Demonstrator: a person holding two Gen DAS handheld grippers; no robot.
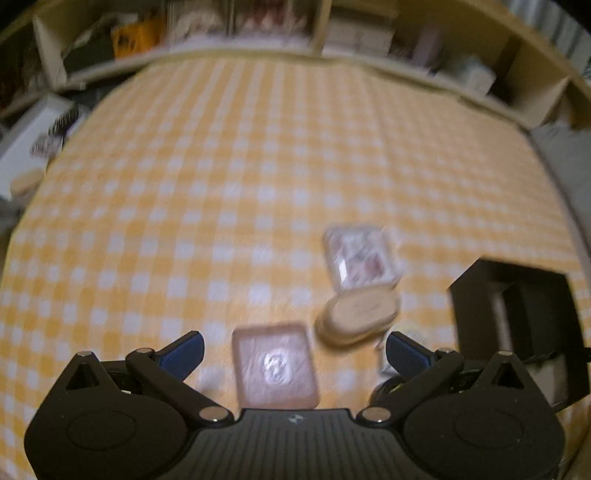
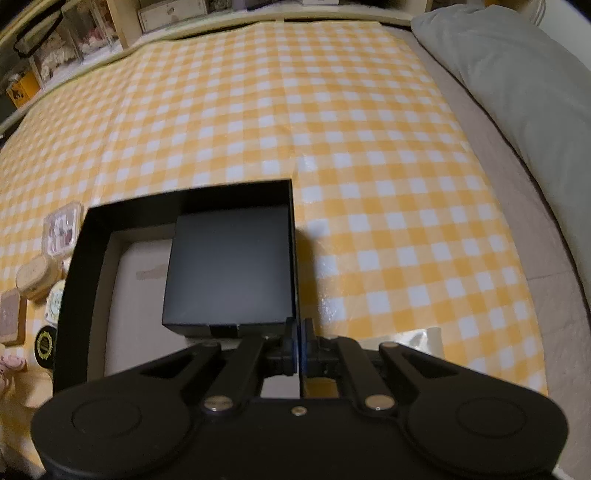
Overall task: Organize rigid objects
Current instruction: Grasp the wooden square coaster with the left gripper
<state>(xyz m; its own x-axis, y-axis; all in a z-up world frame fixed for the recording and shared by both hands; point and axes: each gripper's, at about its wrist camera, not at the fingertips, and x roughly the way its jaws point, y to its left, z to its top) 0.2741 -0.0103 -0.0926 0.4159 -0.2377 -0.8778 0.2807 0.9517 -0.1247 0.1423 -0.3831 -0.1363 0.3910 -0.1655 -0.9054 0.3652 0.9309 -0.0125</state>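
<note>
My left gripper [image 1: 293, 349] is open and hangs just above a pink square case [image 1: 275, 367] that lies between its fingers on the yellow checked cloth. A tan oval box [image 1: 358, 315] and a clear square case [image 1: 362, 258] lie just beyond it. My right gripper [image 2: 298, 341] is shut on the right wall of the black open box [image 2: 74, 280]. A smaller black box [image 2: 229, 266] sits inside it at the far right corner. The same small items show left of the box: the clear case [image 2: 61, 229], the oval box [image 2: 35, 277], the pink case [image 2: 11, 315].
A round black item with a gold emblem [image 2: 44, 345] and a pale round item [image 2: 55, 302] lie left of the box. A grey pillow [image 2: 517, 74] lies at the right. Shelves [image 1: 258, 22] with clutter line the far edge. The black box also shows at the right of the left wrist view [image 1: 517, 328].
</note>
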